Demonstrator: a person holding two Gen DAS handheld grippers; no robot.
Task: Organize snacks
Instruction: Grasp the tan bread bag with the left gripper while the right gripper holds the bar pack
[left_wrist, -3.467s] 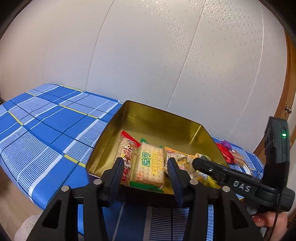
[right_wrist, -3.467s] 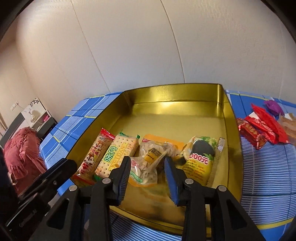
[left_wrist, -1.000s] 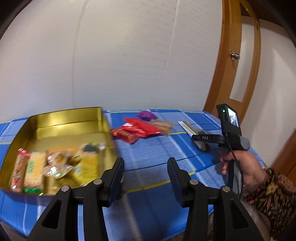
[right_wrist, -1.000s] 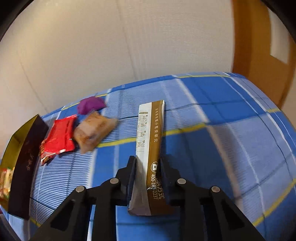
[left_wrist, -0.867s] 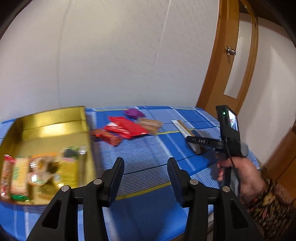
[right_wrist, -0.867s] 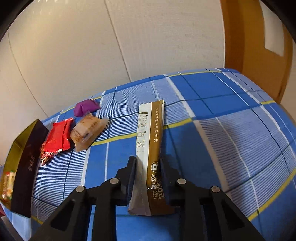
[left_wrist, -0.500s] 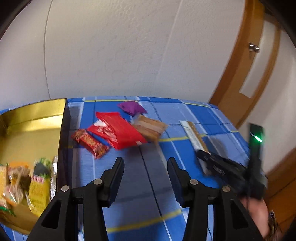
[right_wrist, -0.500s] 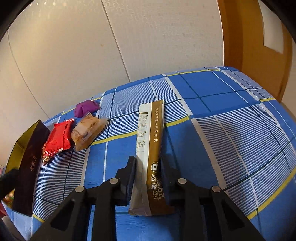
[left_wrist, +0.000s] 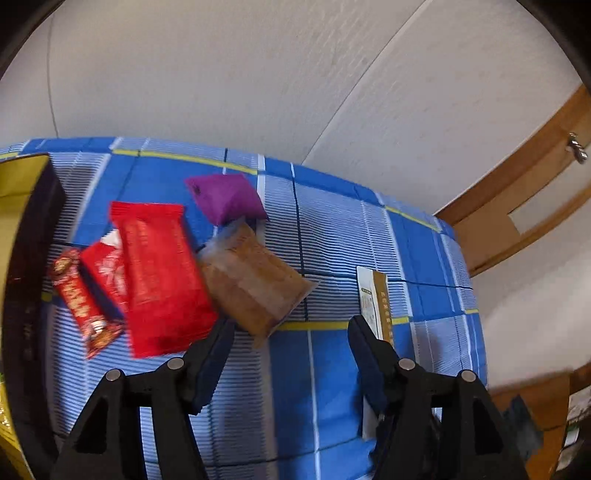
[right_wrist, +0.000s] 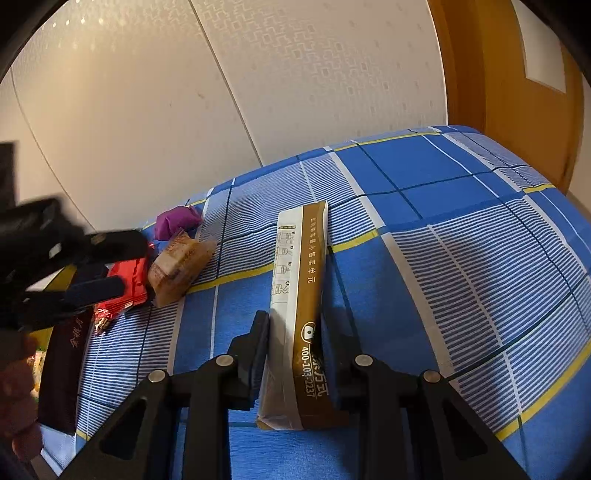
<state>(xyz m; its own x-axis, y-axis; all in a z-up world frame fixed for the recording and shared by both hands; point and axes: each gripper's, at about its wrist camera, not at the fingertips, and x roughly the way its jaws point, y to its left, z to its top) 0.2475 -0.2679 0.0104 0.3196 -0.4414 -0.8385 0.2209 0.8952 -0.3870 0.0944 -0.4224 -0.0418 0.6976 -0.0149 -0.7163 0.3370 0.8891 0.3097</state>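
Observation:
My left gripper (left_wrist: 291, 350) hovers over the blue checked cloth with its jaws opening and nothing between them. Just ahead of it lies a translucent brown packet (left_wrist: 255, 280). Beside that are a large red packet (left_wrist: 155, 273), a small red bar (left_wrist: 79, 295) and a purple packet (left_wrist: 225, 197). The gold tin (left_wrist: 22, 177) is at the far left edge. My right gripper (right_wrist: 295, 332) is shut on a long brown-and-white packet (right_wrist: 301, 266), which lies on the cloth. In the right wrist view, the left gripper (right_wrist: 107, 264) appears blurred at the left, above the red packet (right_wrist: 127, 280).
A pale wall runs behind the table. A wooden door (right_wrist: 517, 92) stands at the right, close to the table's corner. The checked cloth (right_wrist: 461, 240) drops off at the right and near edges. A hand (right_wrist: 14, 387) shows at the lower left, by the tin's dark wall (right_wrist: 64, 369).
The left gripper has swung right from the tin to the loose packets, tilted down, and its jaws have widened. The right gripper has kept still, holding the long packet.

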